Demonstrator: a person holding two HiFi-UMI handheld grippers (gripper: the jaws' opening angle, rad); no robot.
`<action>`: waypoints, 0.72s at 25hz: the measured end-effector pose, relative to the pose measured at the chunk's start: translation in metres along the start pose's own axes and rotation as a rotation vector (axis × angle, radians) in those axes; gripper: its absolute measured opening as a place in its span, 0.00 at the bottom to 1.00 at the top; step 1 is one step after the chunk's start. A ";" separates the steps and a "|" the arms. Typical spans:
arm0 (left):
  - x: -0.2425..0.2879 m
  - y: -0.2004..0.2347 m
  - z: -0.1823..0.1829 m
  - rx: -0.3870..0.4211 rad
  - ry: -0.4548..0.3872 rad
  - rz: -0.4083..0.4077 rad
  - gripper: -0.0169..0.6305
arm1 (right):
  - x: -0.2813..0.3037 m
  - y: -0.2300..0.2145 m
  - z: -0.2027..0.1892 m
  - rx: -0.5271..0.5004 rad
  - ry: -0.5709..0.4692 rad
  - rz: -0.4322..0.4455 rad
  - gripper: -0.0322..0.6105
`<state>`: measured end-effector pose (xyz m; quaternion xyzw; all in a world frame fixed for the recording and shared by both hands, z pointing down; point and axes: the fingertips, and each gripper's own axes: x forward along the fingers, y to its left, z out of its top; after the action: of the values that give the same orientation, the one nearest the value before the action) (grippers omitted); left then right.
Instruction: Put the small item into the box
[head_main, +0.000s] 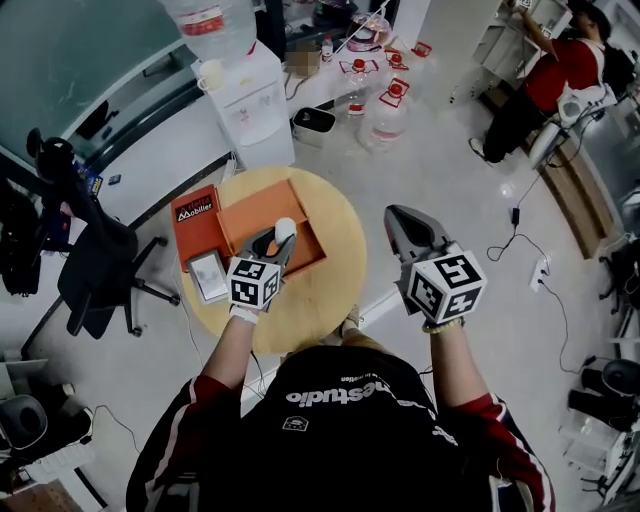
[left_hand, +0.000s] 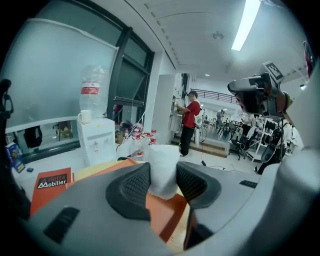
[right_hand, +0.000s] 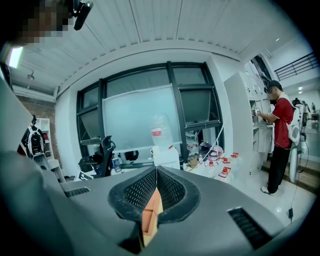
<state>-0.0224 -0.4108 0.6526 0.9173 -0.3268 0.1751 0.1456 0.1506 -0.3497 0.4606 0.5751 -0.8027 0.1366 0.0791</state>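
A small white item (head_main: 285, 229) sits between the jaws of my left gripper (head_main: 276, 238), just above the open orange box (head_main: 258, 210) on the round wooden table (head_main: 340, 250). In the left gripper view the ribbed pads (left_hand: 134, 187) press on both sides of the white item (left_hand: 162, 167), with the orange box (left_hand: 165, 215) underneath. My right gripper (head_main: 404, 228) hangs past the table's right edge, shut and empty. Its pads (right_hand: 142, 189) meet in the right gripper view, and it also shows raised as the right gripper (left_hand: 255, 95) in the left gripper view.
The box's red lid (head_main: 195, 212) lies left of the box, with a grey-white slab (head_main: 208, 275) in front of it. A water dispenser (head_main: 245, 100) and water jugs (head_main: 385, 110) stand behind the table, an office chair (head_main: 90, 260) to the left. A person in red (head_main: 560, 70) stands far right.
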 end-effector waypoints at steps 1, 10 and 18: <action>0.004 0.001 -0.002 0.001 0.010 -0.003 0.29 | 0.002 -0.002 0.000 0.002 0.001 0.000 0.09; 0.033 0.002 -0.024 0.001 0.103 -0.016 0.29 | 0.011 -0.017 -0.002 0.014 0.019 0.004 0.09; 0.057 -0.001 -0.058 -0.033 0.195 -0.028 0.29 | 0.015 -0.026 -0.010 0.029 0.039 0.007 0.09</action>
<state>0.0064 -0.4190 0.7285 0.8979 -0.3009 0.2560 0.1942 0.1698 -0.3682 0.4781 0.5705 -0.8010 0.1598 0.0857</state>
